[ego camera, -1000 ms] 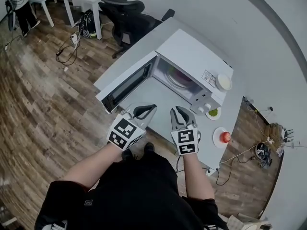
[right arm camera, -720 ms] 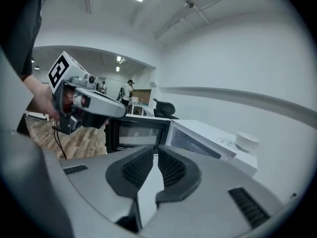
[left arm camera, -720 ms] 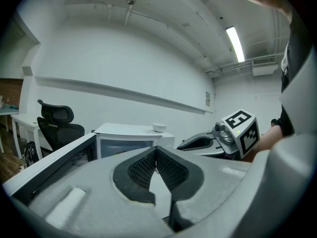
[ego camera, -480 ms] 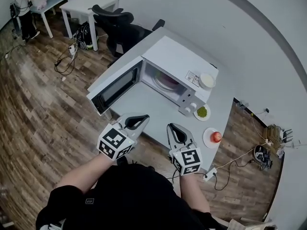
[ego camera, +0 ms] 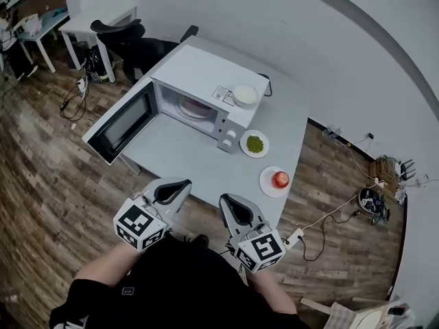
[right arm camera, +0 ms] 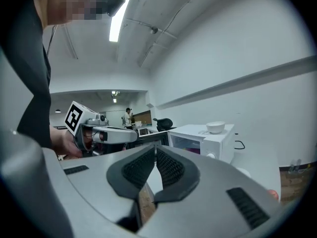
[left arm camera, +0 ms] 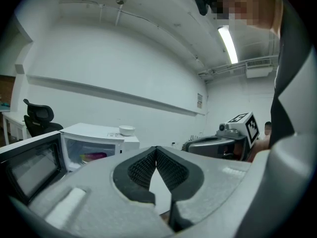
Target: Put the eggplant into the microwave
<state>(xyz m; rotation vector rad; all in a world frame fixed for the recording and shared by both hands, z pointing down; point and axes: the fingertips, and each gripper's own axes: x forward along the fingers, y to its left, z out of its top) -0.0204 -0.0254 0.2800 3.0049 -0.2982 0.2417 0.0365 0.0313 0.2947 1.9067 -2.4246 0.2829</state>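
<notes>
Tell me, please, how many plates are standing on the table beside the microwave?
2. One plate, holding something green, sits just beside the microwave; the other plate, holding a red fruit, lies nearer the table's front edge. None seems hidden.

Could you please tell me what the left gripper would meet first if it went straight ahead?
Probably the table in front of the microwave; nothing stands nearer, though depth is unclear.

We back away from the microwave [ego camera: 199, 74]; our left gripper [ego camera: 185, 182] and right gripper [ego camera: 223, 199] now hang past the table [ego camera: 175, 157] edge, right jaws closing empty.
</notes>
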